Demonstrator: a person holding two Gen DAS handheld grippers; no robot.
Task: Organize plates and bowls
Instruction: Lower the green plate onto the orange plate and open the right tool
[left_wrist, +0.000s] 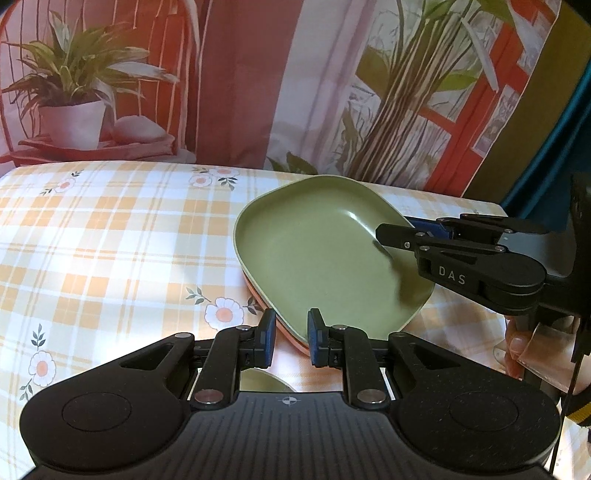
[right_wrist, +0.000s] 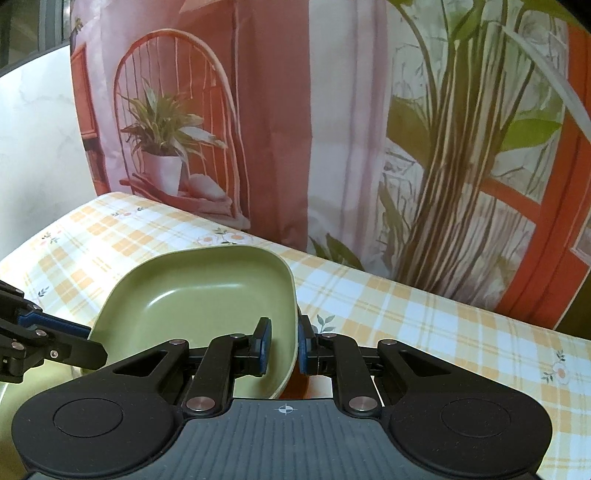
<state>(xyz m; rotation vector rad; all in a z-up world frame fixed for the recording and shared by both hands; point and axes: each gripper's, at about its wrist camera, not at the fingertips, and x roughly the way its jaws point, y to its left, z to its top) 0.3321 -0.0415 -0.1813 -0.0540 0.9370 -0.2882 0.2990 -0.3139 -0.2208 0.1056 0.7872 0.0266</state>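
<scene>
Left wrist view: a green plate (left_wrist: 325, 254), squarish with rounded corners and a raised rim, sits on top of an orange plate (left_wrist: 275, 323) whose edge peeks out beneath it. Both lie toward the right side of a tabletop (left_wrist: 110, 240) covered in a yellow-and-white checked cloth with flower prints. The left claw (left_wrist: 291, 339) has its pads clamped on the near rims of the stacked plates. The right claw (left_wrist: 402, 230) reaches in from the right, closed on the green plate's right rim, one finger over the inside. A hand (left_wrist: 517, 343) shows at the right edge, behind that claw.

Right wrist view: the green plate (right_wrist: 207, 295) fills the lower left. The right claw (right_wrist: 284, 343) grips its rim, one pad inside and one outside. The left claw (right_wrist: 88, 341) comes in from the left at the plate's far side. A printed curtain (right_wrist: 277, 129) with potted plants hangs behind the tabletop's (right_wrist: 424, 314) far edge.
</scene>
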